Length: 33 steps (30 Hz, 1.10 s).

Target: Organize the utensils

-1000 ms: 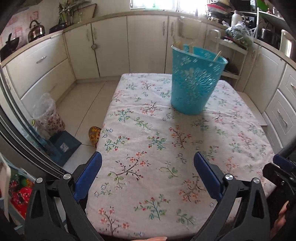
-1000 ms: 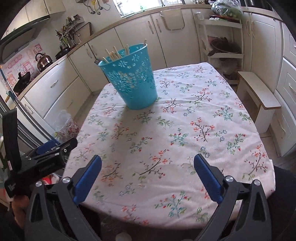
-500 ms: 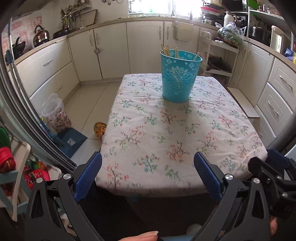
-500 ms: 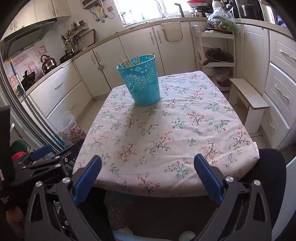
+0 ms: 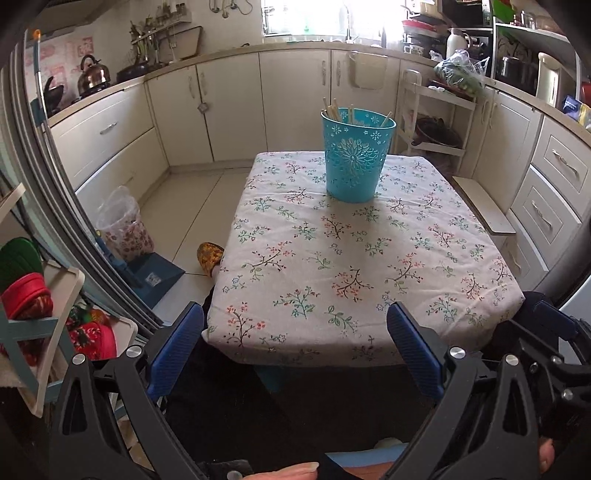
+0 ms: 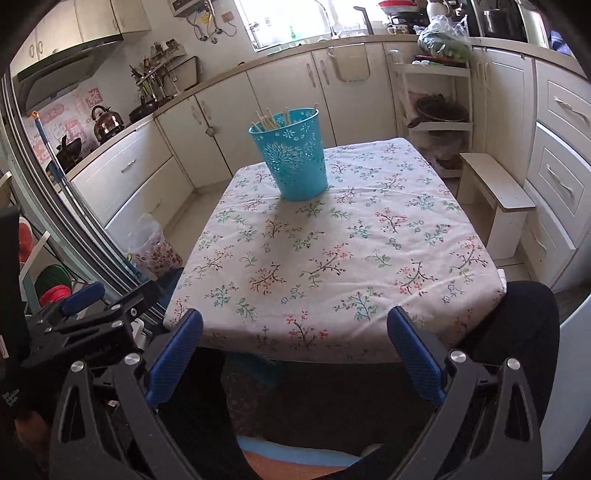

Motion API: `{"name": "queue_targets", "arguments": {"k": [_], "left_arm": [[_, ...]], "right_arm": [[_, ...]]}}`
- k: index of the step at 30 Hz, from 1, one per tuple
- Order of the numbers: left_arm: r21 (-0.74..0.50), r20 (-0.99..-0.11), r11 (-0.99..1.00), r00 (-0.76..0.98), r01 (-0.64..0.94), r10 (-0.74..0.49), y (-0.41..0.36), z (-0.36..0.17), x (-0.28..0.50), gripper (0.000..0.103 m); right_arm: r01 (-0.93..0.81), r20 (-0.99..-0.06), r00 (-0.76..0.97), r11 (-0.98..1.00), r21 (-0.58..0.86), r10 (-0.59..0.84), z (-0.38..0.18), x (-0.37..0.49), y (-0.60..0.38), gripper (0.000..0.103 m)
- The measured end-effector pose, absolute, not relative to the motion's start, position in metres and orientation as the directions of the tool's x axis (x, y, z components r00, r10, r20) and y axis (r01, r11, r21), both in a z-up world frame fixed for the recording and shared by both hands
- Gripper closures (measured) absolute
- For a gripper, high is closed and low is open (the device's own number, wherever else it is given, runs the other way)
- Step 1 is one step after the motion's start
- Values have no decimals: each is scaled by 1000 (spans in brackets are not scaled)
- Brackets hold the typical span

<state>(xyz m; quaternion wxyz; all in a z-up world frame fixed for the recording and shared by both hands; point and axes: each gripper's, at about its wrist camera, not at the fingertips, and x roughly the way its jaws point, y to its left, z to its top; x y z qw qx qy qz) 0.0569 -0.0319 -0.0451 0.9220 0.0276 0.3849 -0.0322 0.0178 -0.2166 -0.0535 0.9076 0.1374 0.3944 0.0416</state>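
Both jaws gaping, gripping nothing | left gripper (image 5: 295, 343), right gripper (image 6: 295, 343) hovering off the near edge of the floral-clothed table (image 5: 369, 295) | pale sticks (image 6: 271, 119), possibly chopsticks, standing gathered in the perforated turquoise plastic bucket (image 6: 297, 162) at the far end

Daylight comes from the window (image 5: 306, 18) behind the counter, and it is so bright there that the glass is washed out white. The blue basket (image 5: 356, 155) throws a soft shadow toward me on the tablecloth (image 5: 351, 258). Under the table it is dark. My fisheye bends the cabinets at the edges, and the corners go black.
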Motion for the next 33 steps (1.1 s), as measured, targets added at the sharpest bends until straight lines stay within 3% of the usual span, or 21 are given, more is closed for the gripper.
{"name": "queue_targets", "arguments": {"k": [33], "left_arm": [[24, -655, 998, 755, 59, -29, -23, -28, 31, 8]], "right_arm": [[-14, -644, 747, 973, 231, 164, -36, 0, -199, 7]]}}
